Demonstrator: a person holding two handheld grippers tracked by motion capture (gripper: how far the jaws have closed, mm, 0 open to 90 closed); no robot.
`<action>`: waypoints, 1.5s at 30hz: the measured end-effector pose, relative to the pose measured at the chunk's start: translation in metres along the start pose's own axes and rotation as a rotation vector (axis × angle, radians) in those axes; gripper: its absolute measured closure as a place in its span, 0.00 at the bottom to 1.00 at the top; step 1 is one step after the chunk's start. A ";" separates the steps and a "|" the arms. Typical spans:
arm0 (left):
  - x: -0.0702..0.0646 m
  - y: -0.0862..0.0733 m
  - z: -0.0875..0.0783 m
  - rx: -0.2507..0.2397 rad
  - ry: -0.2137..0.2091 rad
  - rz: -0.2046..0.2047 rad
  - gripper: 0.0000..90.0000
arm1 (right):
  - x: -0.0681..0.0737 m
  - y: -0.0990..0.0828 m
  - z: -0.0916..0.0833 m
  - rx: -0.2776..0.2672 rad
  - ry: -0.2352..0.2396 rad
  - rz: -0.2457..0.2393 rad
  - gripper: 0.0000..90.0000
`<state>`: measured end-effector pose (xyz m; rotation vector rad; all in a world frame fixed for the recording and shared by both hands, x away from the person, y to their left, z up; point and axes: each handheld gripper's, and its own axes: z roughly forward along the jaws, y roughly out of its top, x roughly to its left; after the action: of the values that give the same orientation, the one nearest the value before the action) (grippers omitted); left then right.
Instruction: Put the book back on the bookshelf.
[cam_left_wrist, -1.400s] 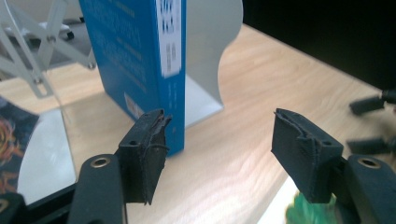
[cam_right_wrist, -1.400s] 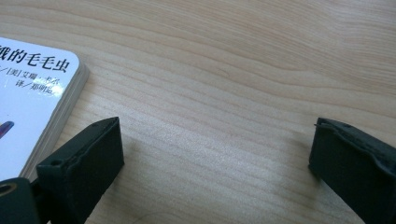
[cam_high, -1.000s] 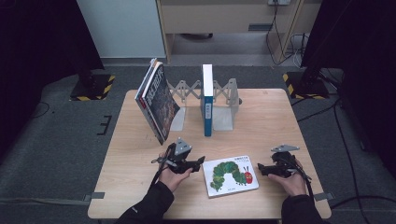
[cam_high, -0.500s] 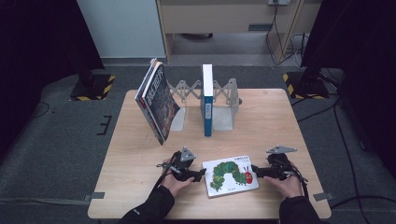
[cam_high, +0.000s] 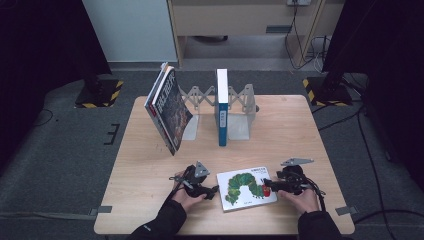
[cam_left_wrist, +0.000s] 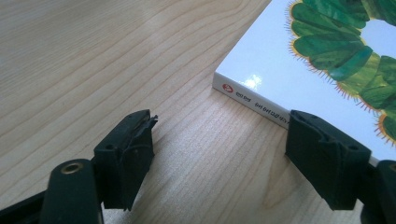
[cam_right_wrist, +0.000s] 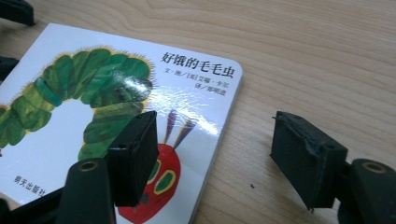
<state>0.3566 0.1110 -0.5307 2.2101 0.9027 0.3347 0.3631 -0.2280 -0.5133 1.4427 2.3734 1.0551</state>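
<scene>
Caterpillar board book (cam_high: 247, 188) lies flat, cover up, on the wooden table (cam_high: 310, 130) near the front edge, between the two grippers. Left gripper (cam_high: 214, 190) sits at the book's left edge, jaws spread wide; in the left gripper view one jaw is over bare wood, the other up against the book's spine side (cam_left_wrist: 280, 84), cannot tell if touching. Right gripper (cam_high: 266, 183) at the book's right edge, jaws likewise released and apart; in the right gripper view one jaw hangs over the cover (cam_right_wrist: 116, 107) by the red caterpillar head, the other over bare table past the edge. Behind, a metal book rack (cam_high: 240, 107) holds a blue-spined book (cam_high: 222, 107) upright; dark-covered books (cam_high: 167, 107) lean at its left end
</scene>
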 end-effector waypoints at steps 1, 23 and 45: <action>0.000 -0.001 0.000 -0.006 0.002 0.000 0.23 | 0.000 0.000 0.001 -0.004 0.004 -0.015 0.40; -0.001 -0.007 0.002 0.002 0.047 -0.020 0.01 | 0.002 -0.002 0.003 0.024 0.077 0.023 0.56; -0.012 0.002 0.007 -0.022 0.106 -0.071 0.19 | -0.004 0.002 0.005 0.012 0.048 0.030 0.57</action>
<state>0.3527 0.0978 -0.5340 2.1514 1.0273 0.4294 0.3690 -0.2280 -0.5169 1.4784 2.4023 1.0970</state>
